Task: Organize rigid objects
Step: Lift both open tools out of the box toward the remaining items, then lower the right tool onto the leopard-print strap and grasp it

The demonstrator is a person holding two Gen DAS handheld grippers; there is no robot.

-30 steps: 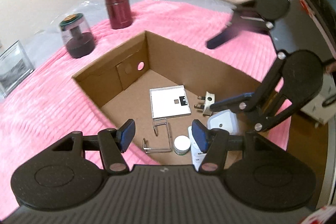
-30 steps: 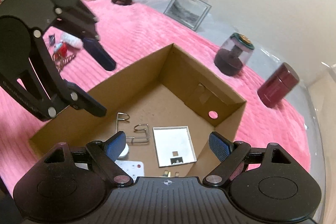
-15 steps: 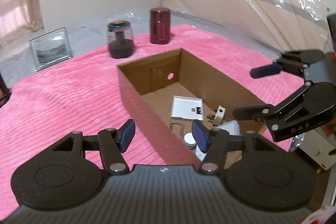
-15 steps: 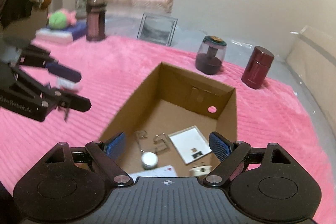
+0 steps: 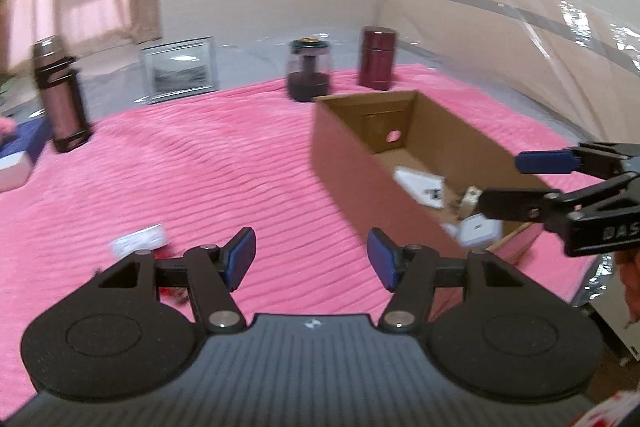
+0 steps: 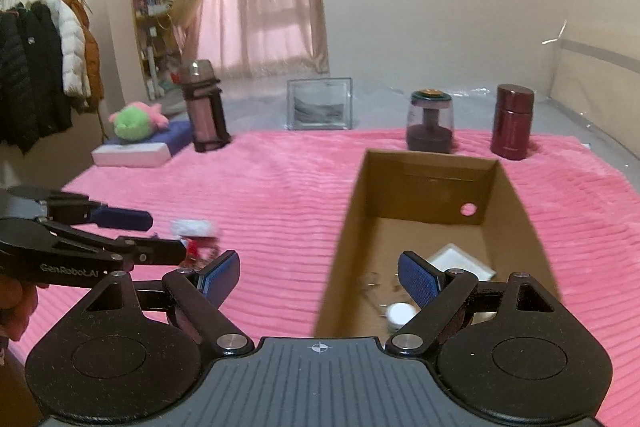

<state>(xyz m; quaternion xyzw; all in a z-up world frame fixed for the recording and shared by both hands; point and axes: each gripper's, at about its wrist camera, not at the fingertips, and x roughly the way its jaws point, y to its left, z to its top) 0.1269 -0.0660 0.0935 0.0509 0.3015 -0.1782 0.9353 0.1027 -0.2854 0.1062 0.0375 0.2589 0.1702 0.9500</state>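
Left wrist view: left gripper (image 5: pixel 311 259), lower centre, spread and empty over pink blanket (image 5: pixel 200 167); cardboard box (image 5: pixel 352 163) at centre right holds small items. Right wrist view: right gripper (image 6: pixel 318 277) spread, empty; box at right; small packet (image 6: pixel 192 227) lies centre left.

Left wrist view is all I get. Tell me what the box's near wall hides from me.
Observer: A small round white container lies on the floor of the cardboard box, close to its near end.
Operator: List what lies beside it.
Observer: What looks like a bent wire clip, blurred, lies just beyond it, left of the white square tray.
Operator: Report what sits past my left edge.
Observer: A green plush toy rests on a blue and white box at the blanket's far left corner.
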